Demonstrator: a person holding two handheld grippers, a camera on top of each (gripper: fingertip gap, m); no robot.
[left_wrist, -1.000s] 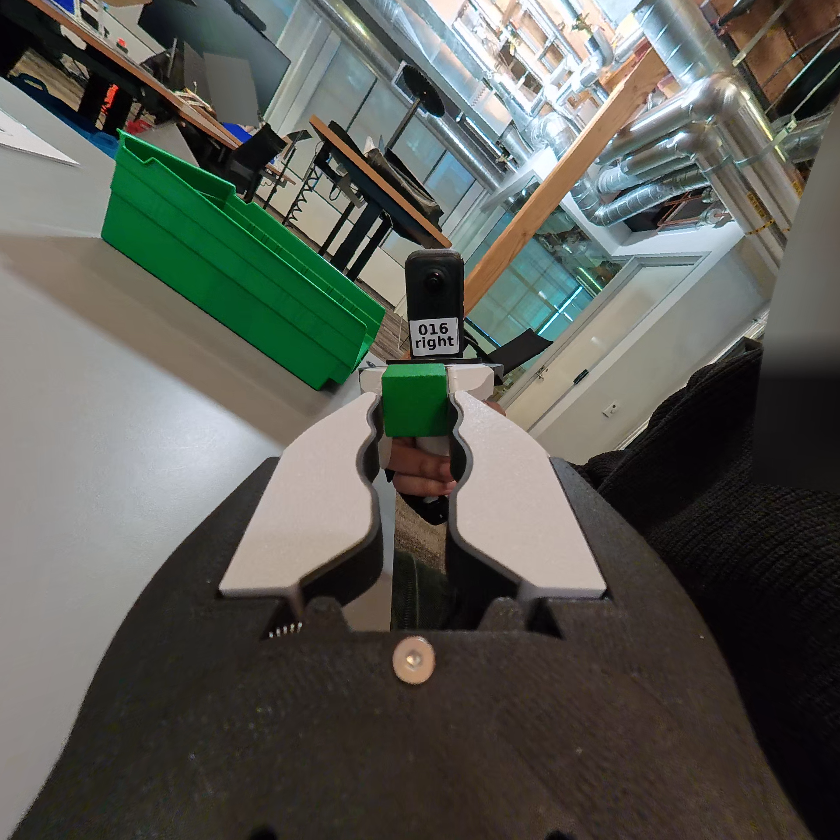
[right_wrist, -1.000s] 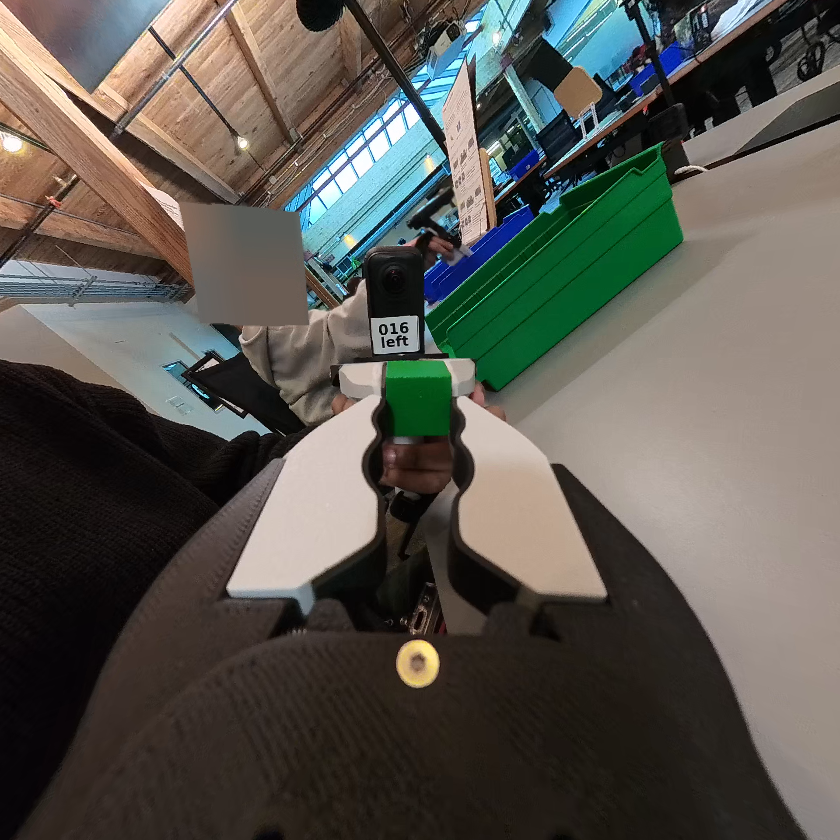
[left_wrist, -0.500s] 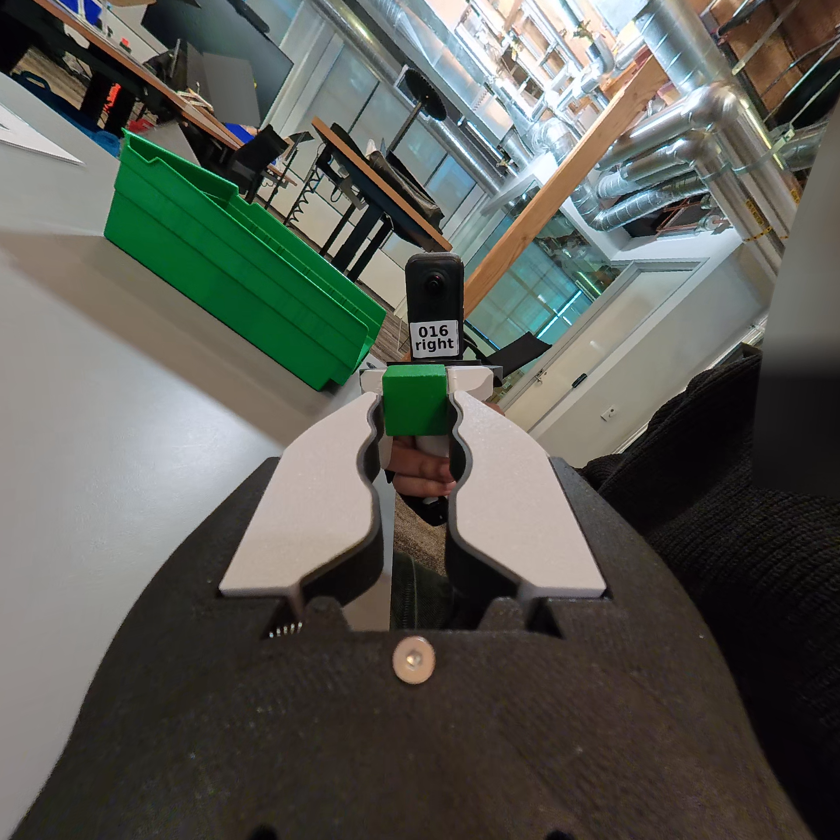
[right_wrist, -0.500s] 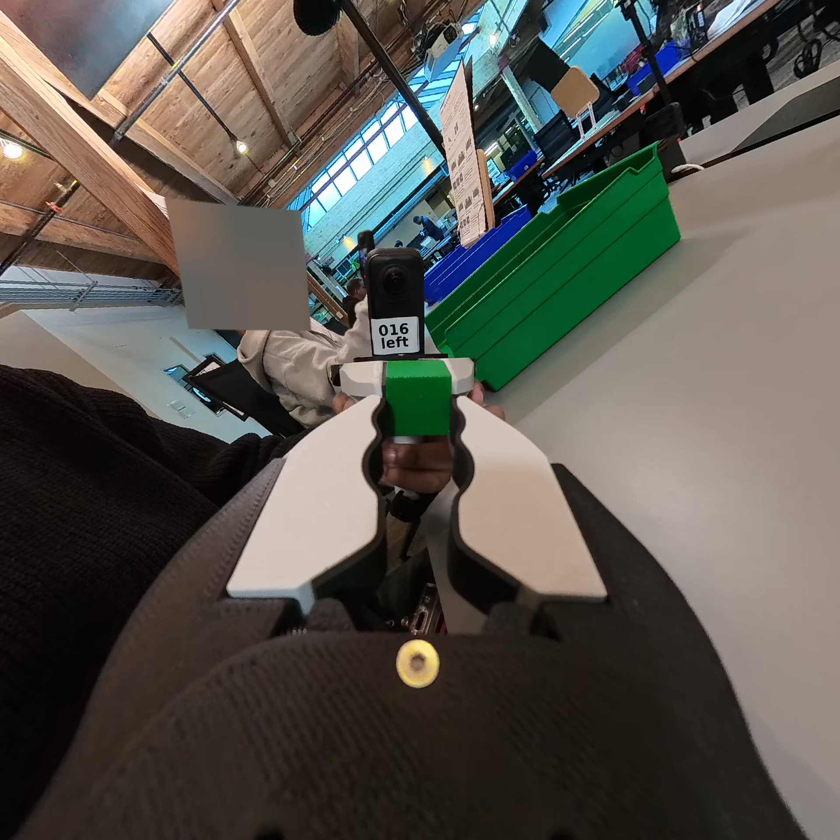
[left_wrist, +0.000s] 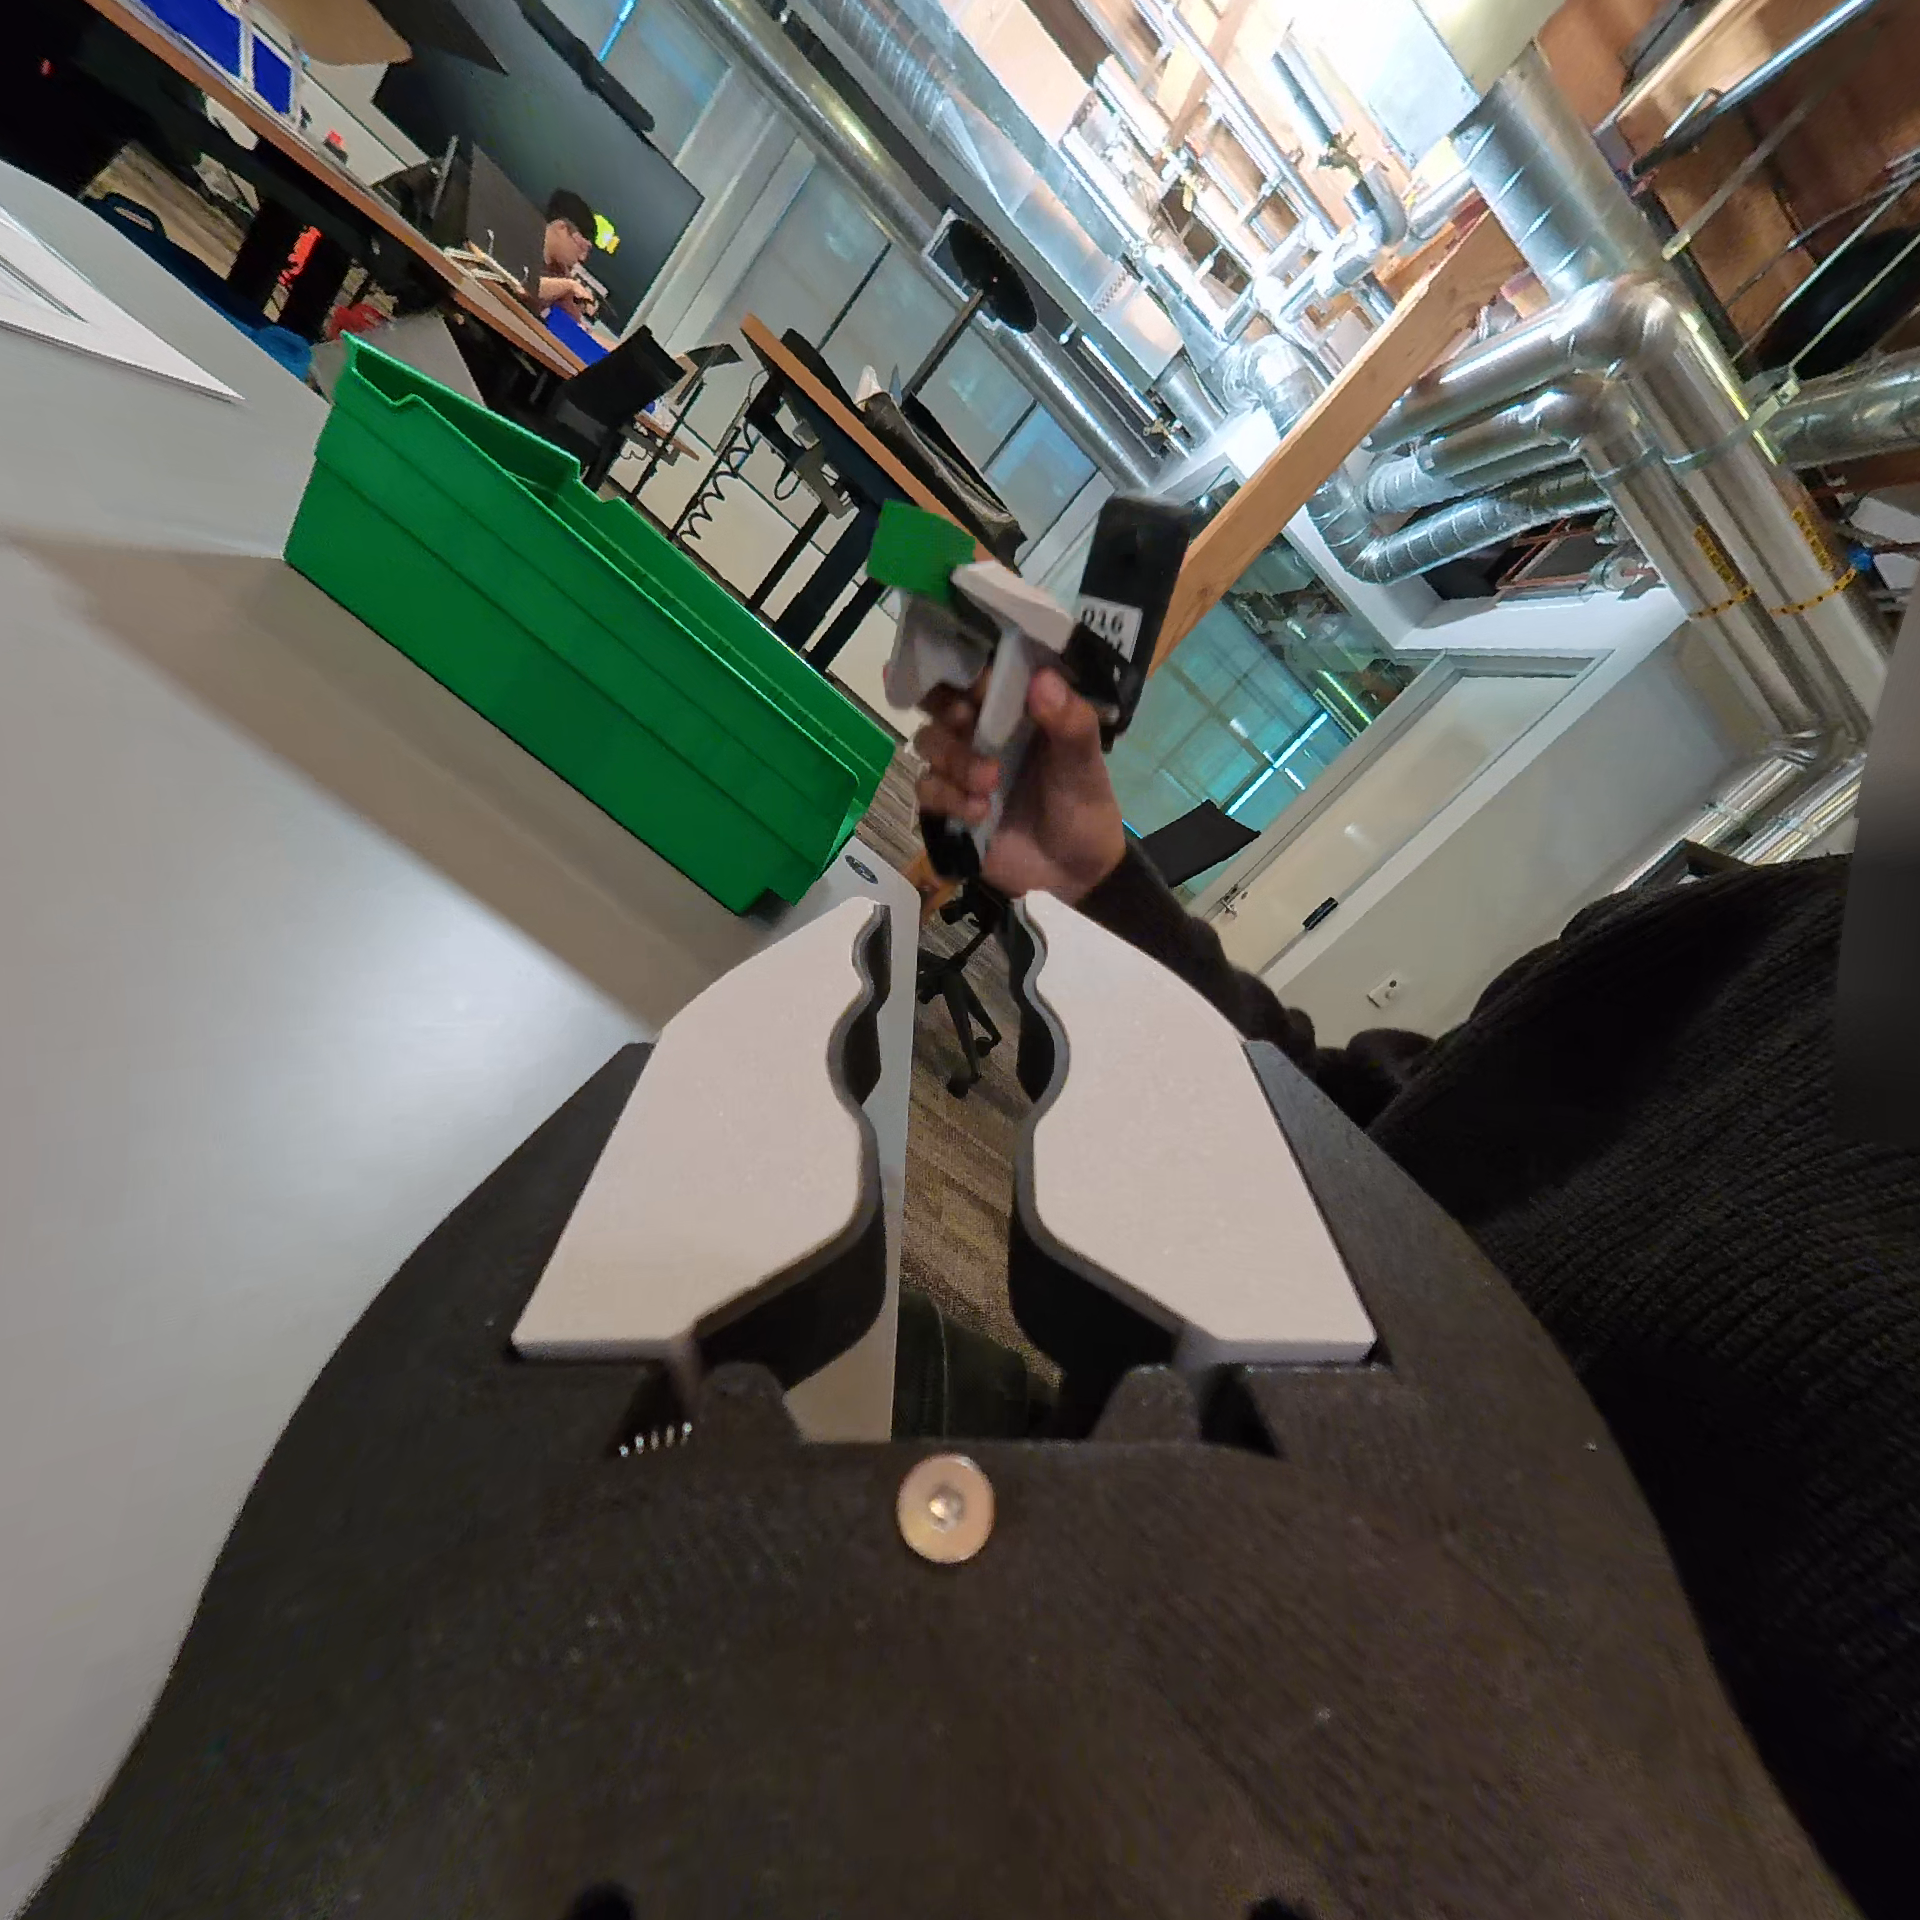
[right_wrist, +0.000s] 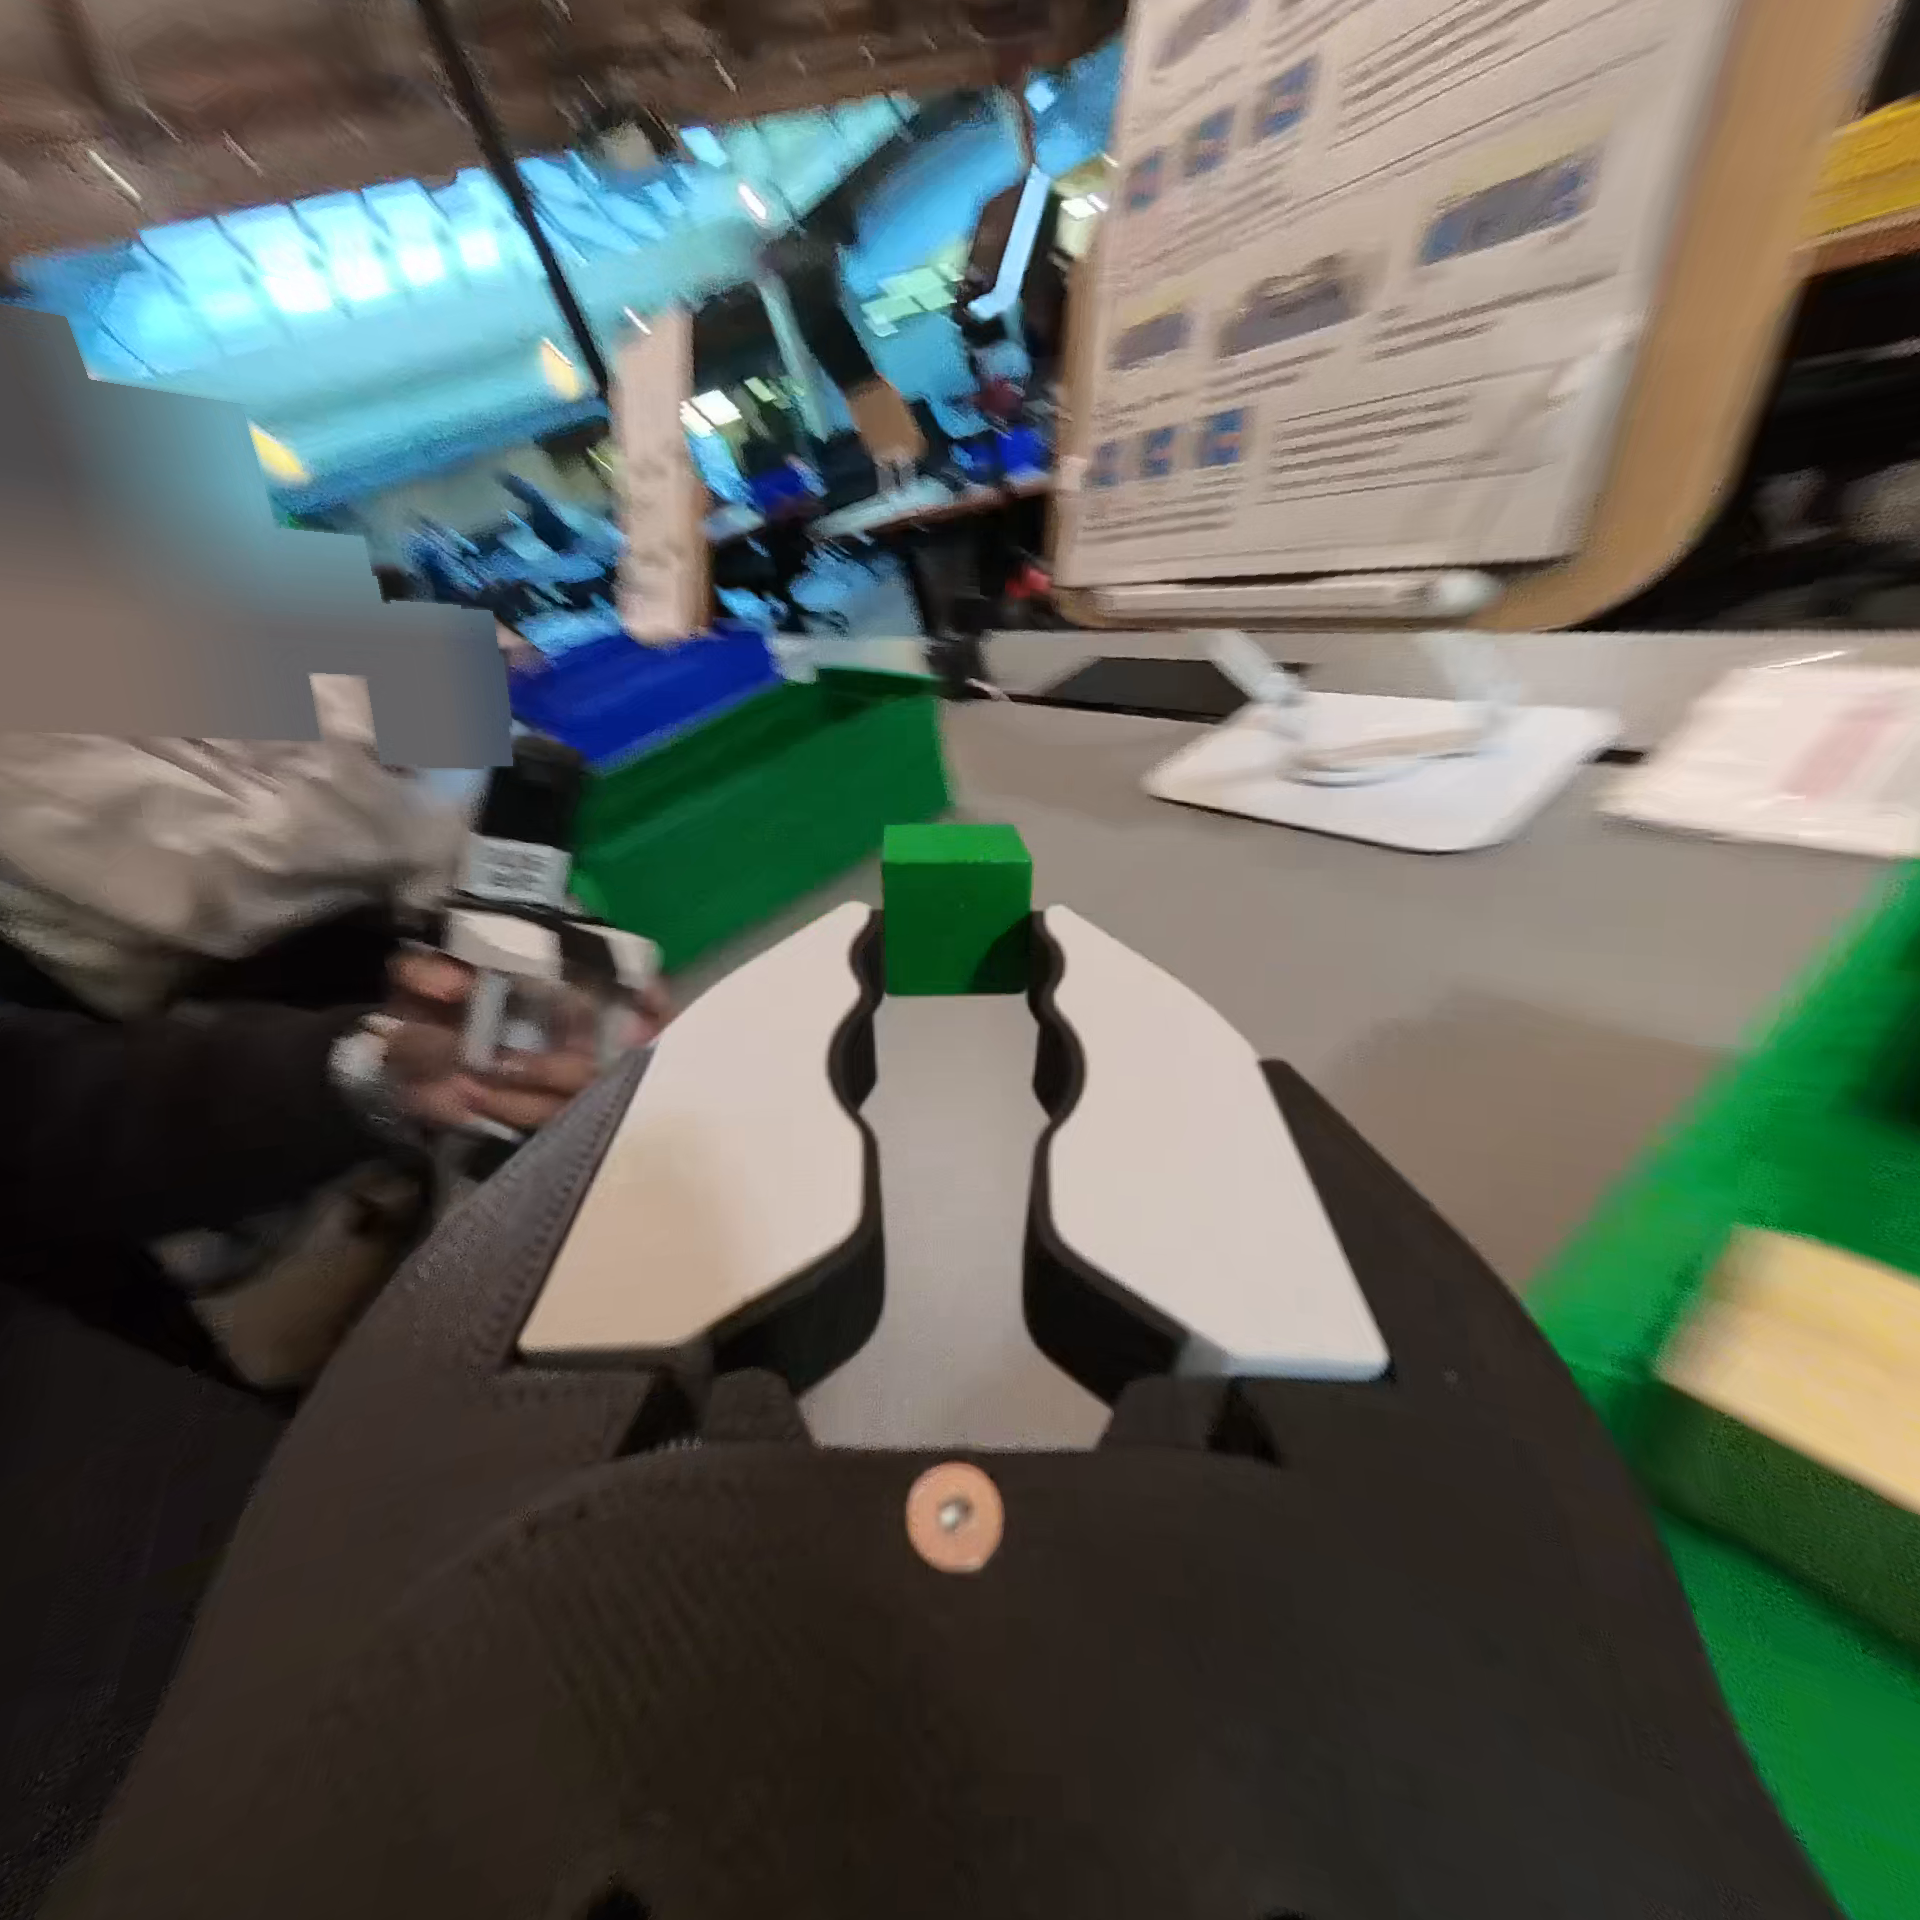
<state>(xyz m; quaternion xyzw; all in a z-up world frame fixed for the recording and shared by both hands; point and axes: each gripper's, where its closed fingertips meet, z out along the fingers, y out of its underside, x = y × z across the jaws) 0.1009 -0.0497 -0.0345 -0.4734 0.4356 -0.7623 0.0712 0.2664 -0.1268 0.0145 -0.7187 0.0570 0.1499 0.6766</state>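
My right gripper is shut on a small green cube, held at its fingertips above the grey table; this view is blurred by motion. In the left wrist view the same right gripper shows farther off in a hand, tilted, with the green cube at its tip. My left gripper is empty, its jaws a little apart, at the table's edge. The left gripper also shows at the left of the right wrist view, in a hand.
A long green bin stands on the table and also shows in the right wrist view. Another green bin holding a pale block is close on the right. A poster board on a white stand and papers lie beyond.
Both grippers faced each other with the cube between their tips. Now the right gripper has drawn away with the cube and swung toward the table; the left gripper no longer holds it.
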